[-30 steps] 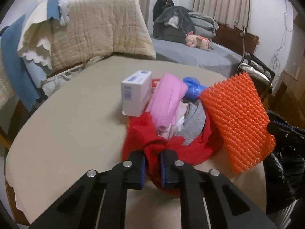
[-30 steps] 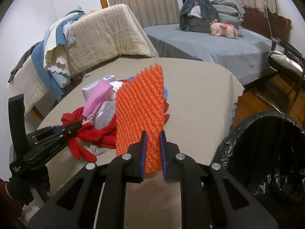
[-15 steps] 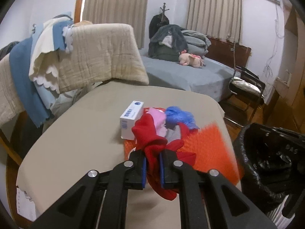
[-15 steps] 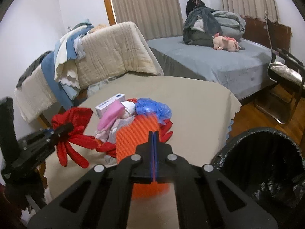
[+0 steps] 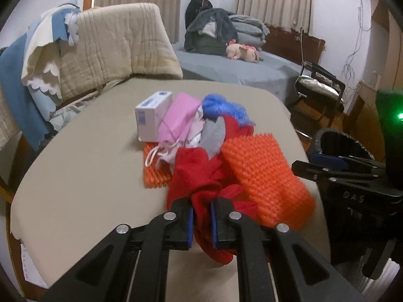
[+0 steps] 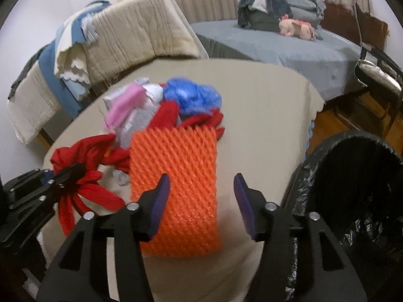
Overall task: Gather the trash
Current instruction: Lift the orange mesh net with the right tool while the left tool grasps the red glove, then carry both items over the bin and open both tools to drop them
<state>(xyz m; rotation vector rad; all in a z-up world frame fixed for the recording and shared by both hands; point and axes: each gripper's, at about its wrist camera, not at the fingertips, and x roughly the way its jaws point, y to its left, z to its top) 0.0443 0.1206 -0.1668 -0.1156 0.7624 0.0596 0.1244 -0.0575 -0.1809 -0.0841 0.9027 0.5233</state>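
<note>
A trash heap lies on the beige table (image 5: 75, 176): a white box (image 5: 151, 115), a pink mask (image 5: 180, 120), a blue bag (image 5: 221, 108), grey cloth and a red cloth (image 5: 199, 176). My left gripper (image 5: 201, 222) is shut on the red cloth's edge; it also shows in the right wrist view (image 6: 63, 173). An orange foam net (image 6: 176, 183) lies flat near the table's front edge. My right gripper (image 6: 201, 201) is open just above it, holding nothing; it also shows in the left wrist view (image 5: 327, 163).
A bin lined with a black bag (image 6: 357, 201) stands at the table's right edge. A second orange net (image 5: 153, 173) lies under the heap. Blankets drape a chair (image 5: 100, 50) behind the table. A bed (image 6: 289, 47) and a folding chair (image 5: 320, 85) stand farther back.
My right gripper has opened and let go of the orange net, which now lies on the table. My left gripper has kept its hold on the red cloth and lowered toward the table.
</note>
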